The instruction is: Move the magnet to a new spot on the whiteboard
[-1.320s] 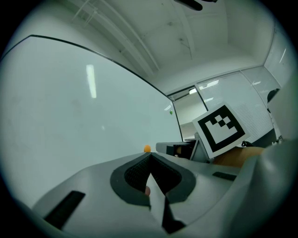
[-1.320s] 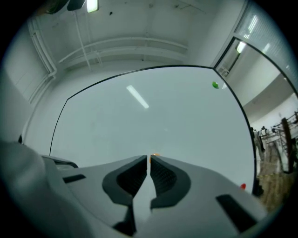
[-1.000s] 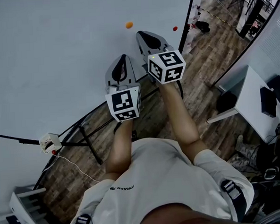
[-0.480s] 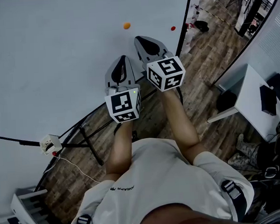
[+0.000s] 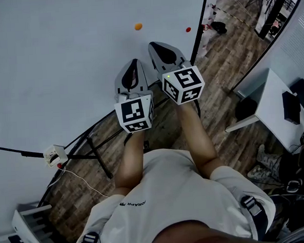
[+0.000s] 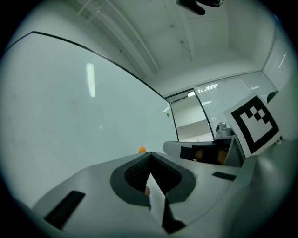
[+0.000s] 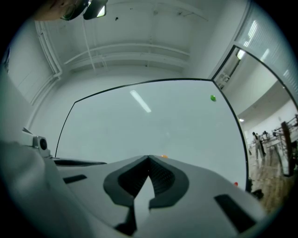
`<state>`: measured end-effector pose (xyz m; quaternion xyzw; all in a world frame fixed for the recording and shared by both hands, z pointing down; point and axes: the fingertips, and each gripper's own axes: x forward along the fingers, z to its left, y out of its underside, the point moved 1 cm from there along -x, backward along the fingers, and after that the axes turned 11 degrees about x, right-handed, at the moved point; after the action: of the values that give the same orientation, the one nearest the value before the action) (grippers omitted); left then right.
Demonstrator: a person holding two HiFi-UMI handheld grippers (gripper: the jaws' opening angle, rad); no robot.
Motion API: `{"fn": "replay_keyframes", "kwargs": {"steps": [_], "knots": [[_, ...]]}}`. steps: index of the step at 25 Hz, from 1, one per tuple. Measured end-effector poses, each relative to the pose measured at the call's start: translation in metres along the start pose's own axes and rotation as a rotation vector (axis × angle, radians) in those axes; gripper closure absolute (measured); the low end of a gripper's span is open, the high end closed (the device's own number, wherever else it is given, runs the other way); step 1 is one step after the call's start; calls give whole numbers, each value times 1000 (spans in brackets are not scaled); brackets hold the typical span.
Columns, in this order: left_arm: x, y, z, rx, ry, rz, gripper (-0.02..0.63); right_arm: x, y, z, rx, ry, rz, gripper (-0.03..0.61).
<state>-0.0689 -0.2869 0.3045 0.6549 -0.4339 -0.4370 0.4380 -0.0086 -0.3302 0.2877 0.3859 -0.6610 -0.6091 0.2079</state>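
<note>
A small orange magnet (image 5: 138, 26) sticks to the large whiteboard (image 5: 61, 57), and a red magnet (image 5: 188, 29) sits near the board's right edge. My right gripper (image 5: 154, 45) is shut and empty, its tip just below and right of the orange magnet and apart from it. My left gripper (image 5: 131, 64) is also shut, lower and to the left. In the right gripper view the orange magnet (image 7: 163, 156) peeks over the shut tip (image 7: 149, 158), with a green magnet (image 7: 213, 98) higher up. The left gripper view shows the orange magnet (image 6: 142, 149) beyond its tip (image 6: 150, 155).
The board's black frame (image 5: 201, 18) runs down the right side, and its stand legs (image 5: 92, 148) spread over the wooden floor. A small white box on a cable (image 5: 54, 155) hangs at the lower left. A white table (image 5: 267, 111) stands to the right.
The right gripper has drawn back slightly toward the person. The left gripper has barely moved, and the magnets stay in place.
</note>
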Motion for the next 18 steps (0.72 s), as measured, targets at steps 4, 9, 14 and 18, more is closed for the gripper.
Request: {"fn": "replay_keyframes", "kwargs": {"steps": [4,9,14,18], "knots": [[0,1,2,2,6,5,612,-3,4,4,1,9,4,565],[0,4,-1,-2,14,15,612,-13,11,0,1,24,23,565],[-3,6,-10,2,30,21,612,-24,19,-3,5,42,43,565],[-6,3,-15,4,37,10,612,-34,21,-1,4,47,51,565]]}}
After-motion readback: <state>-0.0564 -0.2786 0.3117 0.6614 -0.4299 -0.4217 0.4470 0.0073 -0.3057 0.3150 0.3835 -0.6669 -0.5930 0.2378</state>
